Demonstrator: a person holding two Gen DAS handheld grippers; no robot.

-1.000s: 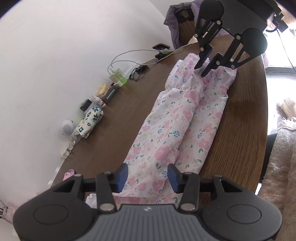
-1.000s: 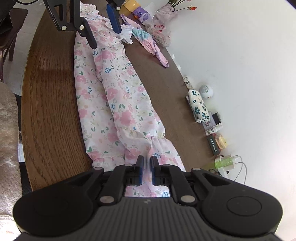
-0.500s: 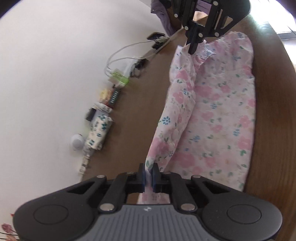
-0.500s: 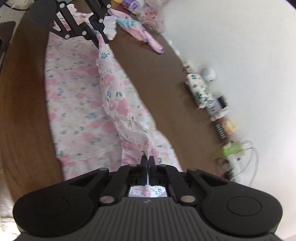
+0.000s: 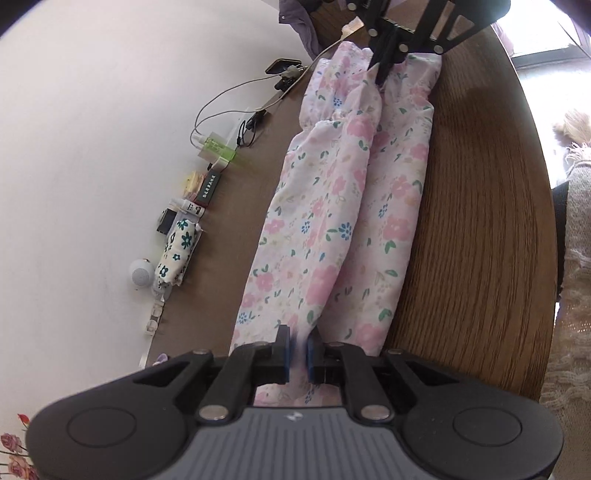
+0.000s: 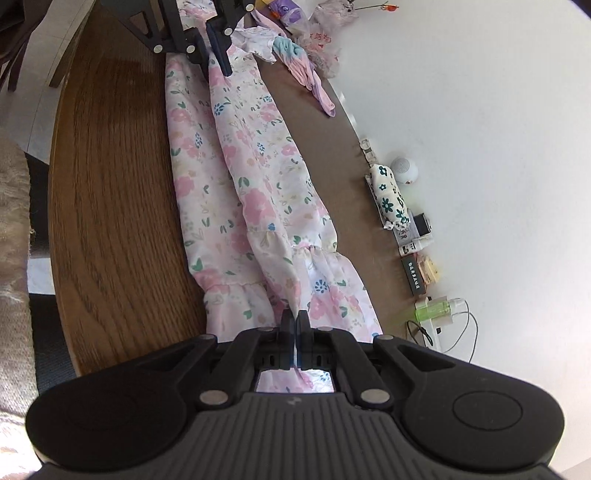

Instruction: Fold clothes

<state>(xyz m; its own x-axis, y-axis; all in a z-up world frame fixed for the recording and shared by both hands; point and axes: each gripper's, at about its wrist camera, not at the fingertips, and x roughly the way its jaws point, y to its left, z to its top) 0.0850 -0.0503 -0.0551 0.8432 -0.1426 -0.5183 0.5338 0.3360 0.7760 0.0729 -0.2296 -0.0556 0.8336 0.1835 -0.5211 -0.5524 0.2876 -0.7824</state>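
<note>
Floral dress (image 5: 332, 229) stretched long on the wooden table (image 5: 480, 258), one lengthwise layer lapped over another, with a raised ridge of cloth running end to end between the two tools.

Right gripper (image 6: 295, 328) at the ruffled end, pressed tight on a pinch of that ridge. Left gripper (image 5: 297, 350) at the opposite end, blue pads (image 5: 284, 350) only narrowly apart with pink cloth blurred in the gap; impossible to tell whether clamped or slackened.

Possible trouble from here:
- Thin, slippery cloth sliding out of the looser left pinch, dropping one end and leaving the fold line crooked.
- Uneven pull between the two ends, dragging the lower layer along and bunching it.
- Too wide a swing toward the wall, sweeping the hem into the cables (image 5: 221, 99) and green charger (image 5: 216, 147) on the far side.
- Too much pull toward the near edge, letting the lower layer hang off the wood.

Only in the left view: a phone (image 5: 282, 66) by the wall, purple cloth (image 5: 299, 18) past the far end, and a fuzzy sleeve (image 5: 576, 295) at the right.

Only in the right view: other small clothes (image 6: 306, 70) lying just beyond the far end, close to the left gripper's fingers, plus the gathered seam and ruffle seen from close by.
</note>
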